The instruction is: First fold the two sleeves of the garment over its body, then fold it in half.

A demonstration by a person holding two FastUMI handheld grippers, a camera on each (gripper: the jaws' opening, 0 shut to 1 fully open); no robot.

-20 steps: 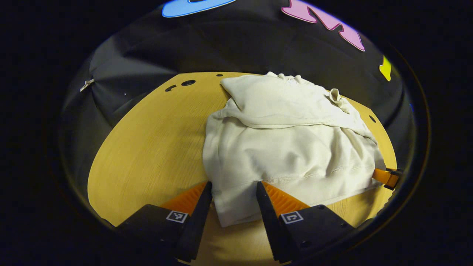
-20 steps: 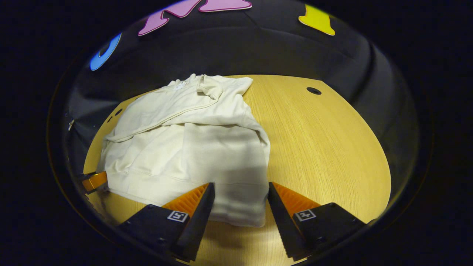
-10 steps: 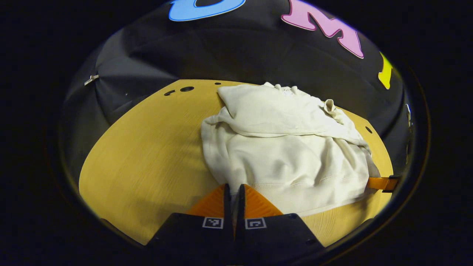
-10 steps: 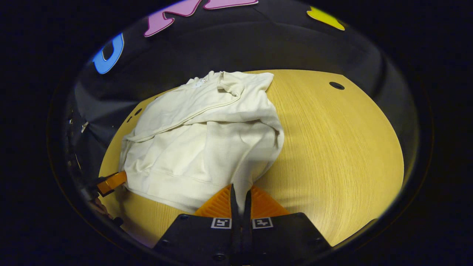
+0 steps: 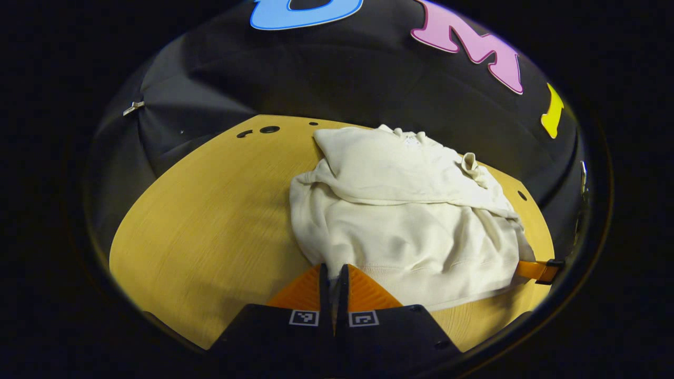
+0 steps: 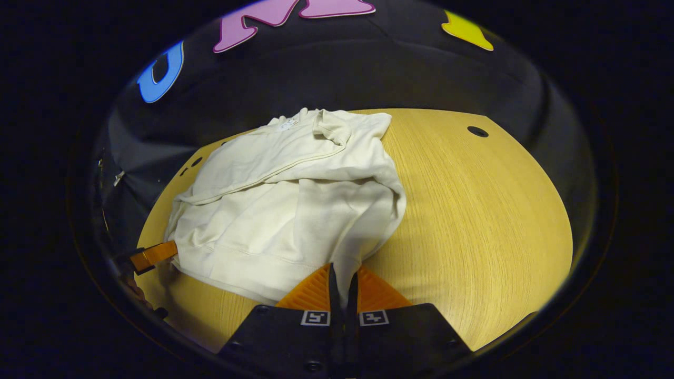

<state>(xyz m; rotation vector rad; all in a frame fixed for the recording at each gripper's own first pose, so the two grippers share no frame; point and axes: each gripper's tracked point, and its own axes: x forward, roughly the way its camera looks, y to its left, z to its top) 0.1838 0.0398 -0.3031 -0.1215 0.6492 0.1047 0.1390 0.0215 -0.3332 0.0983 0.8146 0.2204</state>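
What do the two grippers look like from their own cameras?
The left gripper and the right gripper look alike: two wedge-shaped fingers with ribbed inner faces, mounted on dark angular blocks. Each block carries a small square black-and-white tag near the finger base. No cables or sleeves are in view.

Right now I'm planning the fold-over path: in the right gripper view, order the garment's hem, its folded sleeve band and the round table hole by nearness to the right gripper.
1. Hem: nearest, pinched by the right gripper.
2. Folded sleeve band: farther, across the garment, upper left.
3. Round table hole: farthest, far right corner.
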